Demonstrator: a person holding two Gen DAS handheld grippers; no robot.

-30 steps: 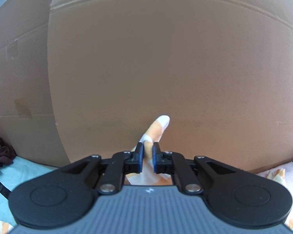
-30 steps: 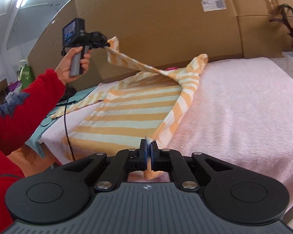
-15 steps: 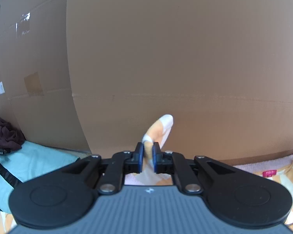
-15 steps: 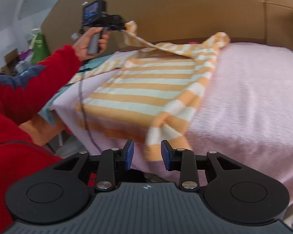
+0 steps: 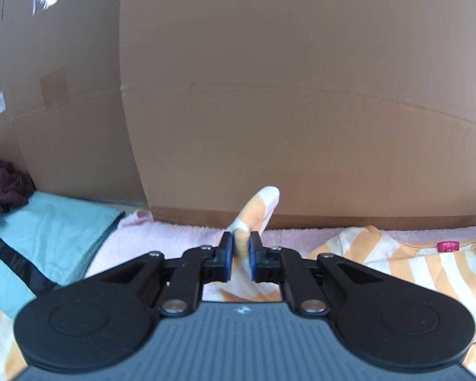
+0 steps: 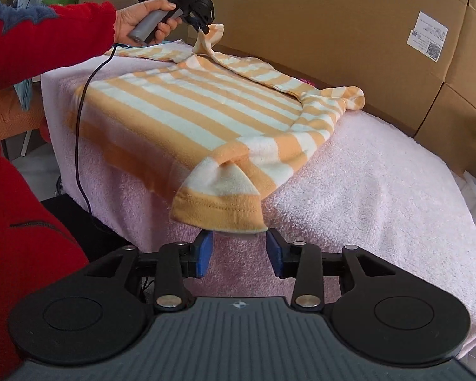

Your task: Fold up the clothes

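Shirt (image 6: 187, 108), striped orange and white, lies spread on the counter, on top of a fuzzy pink towel (image 6: 365, 197). Its near hem hangs a little over the front edge of the towel. One far part of the shirt is lifted up off the rest, and a sleeve curls at the right side.

Big brown cardboard boxes (image 6: 317, 25) stand like a wall behind the counter. One box has a white label (image 6: 426, 36) stuck on it.

A person's arm in a red sleeve (image 6: 47, 38) reaches in from the left. The hand (image 6: 142, 20) holds the grip of the left claw (image 6: 204, 27). That claw is pinching the lifted bit of shirt. In the left wrist view the left claw (image 5: 239, 255) has its blue pads almost together, with a strip of shirt (image 5: 254, 212) squeezed between them and sticking up past the tips.

A light blue cloth (image 5: 47, 231) lies to the left of the towel, with a dark bundle (image 5: 3, 181) at its far end.

A black cable (image 6: 79, 133) hangs down from the left claw across the shirt's left edge.

The right claw (image 6: 239, 252) sits just below the near hem. Its jaws are opening. The hem is right above the gap, and the pads do not press on it.

A small pink tag (image 5: 446, 246) shows at the shirt's neck.
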